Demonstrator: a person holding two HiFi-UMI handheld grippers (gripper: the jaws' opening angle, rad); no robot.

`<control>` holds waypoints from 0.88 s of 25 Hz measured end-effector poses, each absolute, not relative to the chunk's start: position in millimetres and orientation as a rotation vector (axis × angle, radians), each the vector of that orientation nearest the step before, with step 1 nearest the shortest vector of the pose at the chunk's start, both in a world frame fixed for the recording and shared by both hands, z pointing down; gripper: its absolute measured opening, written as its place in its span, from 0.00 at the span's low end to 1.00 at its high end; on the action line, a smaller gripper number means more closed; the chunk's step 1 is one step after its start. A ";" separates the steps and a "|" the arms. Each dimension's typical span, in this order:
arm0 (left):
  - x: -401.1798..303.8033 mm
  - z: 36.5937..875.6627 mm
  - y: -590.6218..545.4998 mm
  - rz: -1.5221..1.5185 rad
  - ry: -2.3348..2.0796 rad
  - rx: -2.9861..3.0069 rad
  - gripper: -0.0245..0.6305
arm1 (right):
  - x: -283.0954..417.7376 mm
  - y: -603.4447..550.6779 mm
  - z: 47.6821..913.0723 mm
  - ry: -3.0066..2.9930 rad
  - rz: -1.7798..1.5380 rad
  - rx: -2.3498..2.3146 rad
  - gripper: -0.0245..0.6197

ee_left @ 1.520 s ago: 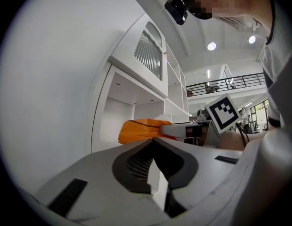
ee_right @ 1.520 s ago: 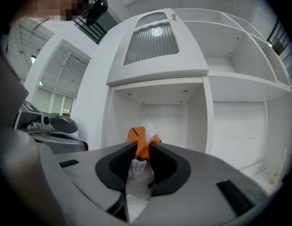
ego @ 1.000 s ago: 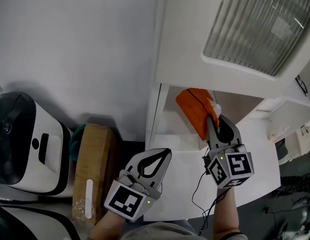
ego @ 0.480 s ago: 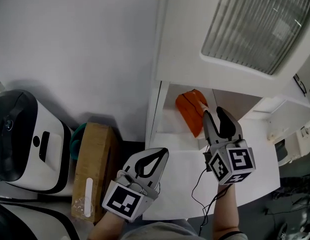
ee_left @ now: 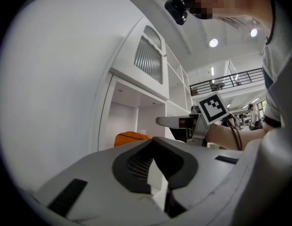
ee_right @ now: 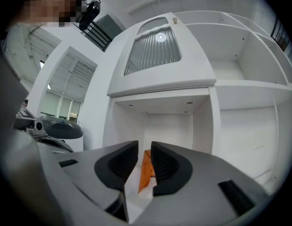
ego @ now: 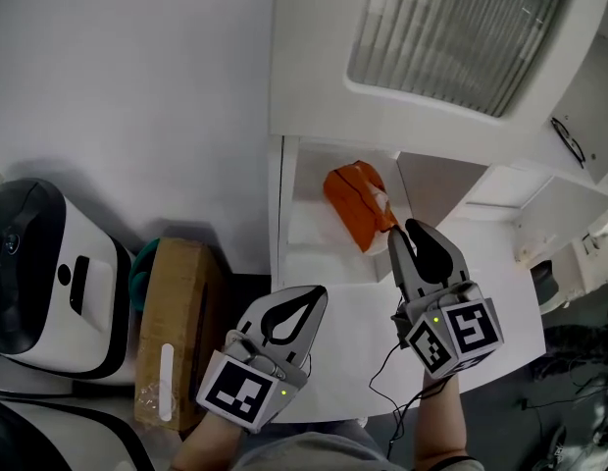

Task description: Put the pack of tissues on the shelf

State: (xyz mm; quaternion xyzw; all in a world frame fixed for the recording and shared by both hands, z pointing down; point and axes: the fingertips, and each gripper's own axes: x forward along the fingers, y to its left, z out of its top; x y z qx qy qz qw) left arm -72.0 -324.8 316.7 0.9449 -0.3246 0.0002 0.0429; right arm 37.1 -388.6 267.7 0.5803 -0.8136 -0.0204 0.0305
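Note:
The orange pack of tissues (ego: 351, 204) lies on the white shelf (ego: 306, 232) in the open compartment under the cabinet door. It rests there on its own. My right gripper (ego: 410, 235) hangs just in front of the pack and apart from it. Its jaws have just been closing and stand narrowly apart with nothing between them. The right gripper view shows the pack (ee_right: 146, 171) beyond the gap of the right gripper (ee_right: 144, 149). My left gripper (ego: 319, 292) is shut and empty, lower left of the shelf opening. The left gripper view shows the pack (ee_left: 132, 136) past the left gripper (ee_left: 155, 142).
A ribbed-glass cabinet door (ego: 441, 27) is above the compartment. A white ledge (ego: 353, 351) runs below the shelf, with a black cable (ego: 387, 371) hanging from the right gripper. A cardboard box (ego: 172, 332) and a white-and-black appliance (ego: 39, 283) stand at the left.
The right gripper let go of the orange pack, opened wide, then drew back and narrowed its jaws. The pack stays on the shelf. The left gripper barely shifted.

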 end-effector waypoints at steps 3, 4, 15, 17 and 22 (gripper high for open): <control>-64.0 315.6 -317.1 -0.002 -0.979 2.898 0.08 | 34.8 -371.9 266.1 -2.549 -0.060 1.736 0.13; -61.0 315.0 -314.4 -0.003 -0.974 2.902 0.08 | 34.1 -366.2 265.6 -2.560 -0.061 1.720 0.11; -23.7 307.5 -285.1 -0.015 -0.917 2.943 0.08 | 51.6 -311.4 268.0 -2.594 -0.042 1.699 0.07; -16.9 306.2 -279.4 -0.017 -0.907 2.949 0.08 | 55.3 -302.6 268.6 -2.599 -0.035 1.697 0.06; -0.8 303.7 -266.6 -0.024 -0.888 2.964 0.08 | 61.8 -282.4 271.1 -2.610 -0.034 1.679 0.06</control>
